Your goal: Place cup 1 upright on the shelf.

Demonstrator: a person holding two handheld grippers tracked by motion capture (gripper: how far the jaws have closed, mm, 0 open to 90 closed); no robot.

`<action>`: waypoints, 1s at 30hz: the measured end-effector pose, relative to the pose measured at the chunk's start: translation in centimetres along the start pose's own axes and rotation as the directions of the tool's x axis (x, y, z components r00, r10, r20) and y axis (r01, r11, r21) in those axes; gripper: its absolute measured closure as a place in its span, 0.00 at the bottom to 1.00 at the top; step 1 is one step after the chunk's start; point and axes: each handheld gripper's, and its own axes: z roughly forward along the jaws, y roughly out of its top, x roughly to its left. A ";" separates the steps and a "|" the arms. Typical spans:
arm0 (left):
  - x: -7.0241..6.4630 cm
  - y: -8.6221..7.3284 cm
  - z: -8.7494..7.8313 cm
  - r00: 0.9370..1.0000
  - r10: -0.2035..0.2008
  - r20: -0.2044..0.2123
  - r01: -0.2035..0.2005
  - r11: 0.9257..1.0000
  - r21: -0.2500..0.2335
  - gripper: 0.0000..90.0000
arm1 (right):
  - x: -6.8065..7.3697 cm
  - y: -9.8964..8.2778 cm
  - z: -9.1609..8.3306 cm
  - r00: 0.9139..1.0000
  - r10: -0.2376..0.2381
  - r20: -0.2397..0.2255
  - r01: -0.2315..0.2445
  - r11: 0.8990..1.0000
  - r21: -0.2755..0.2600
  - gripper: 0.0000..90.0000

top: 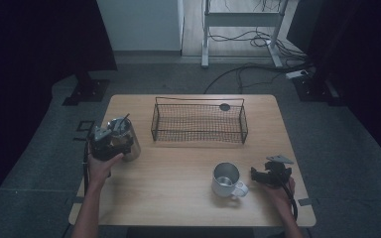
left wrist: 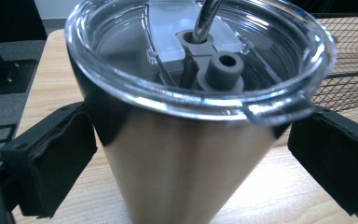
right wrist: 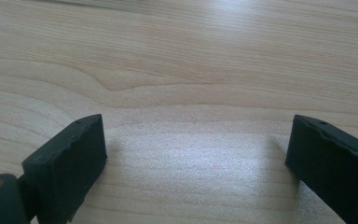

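Note:
A stainless steel tumbler with a clear lid and a metal straw stands upright near the table's left edge. My left gripper straddles it; in the left gripper view the tumbler rises between the black pads, and a thin gap shows at the right pad, so the left gripper is open. A metal mug stands front right, handle toward my right gripper. The right gripper rests low over bare wood, open with nothing between its jaws.
A black wire basket stands at the back middle of the wooden table, with a small black disc behind it. Cables and a desk frame lie on the floor beyond the far edge.

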 end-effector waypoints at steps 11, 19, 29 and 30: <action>-0.1 0.7 1.5 0.999 0.005 -0.032 -0.005 1.000 -0.017 0.01 | 0.0 0.0 0.0 1.000 0.000 0.000 0.000 1.000 0.000 0.05; -0.2 0.7 2.4 0.998 0.003 -0.055 -0.006 0.999 -0.042 0.00 | 0.0 0.0 0.0 1.000 0.000 0.000 0.000 1.000 0.000 0.05; -0.2 0.6 2.6 0.998 0.028 -0.051 -0.030 0.999 -0.044 0.04 | 0.0 0.0 0.0 1.000 0.000 -0.001 0.000 1.000 0.000 0.05; -0.2 0.6 2.6 0.998 0.028 -0.051 -0.030 0.999 -0.044 0.04 | 0.0 0.0 0.0 1.000 0.000 -0.001 0.000 1.000 0.000 0.05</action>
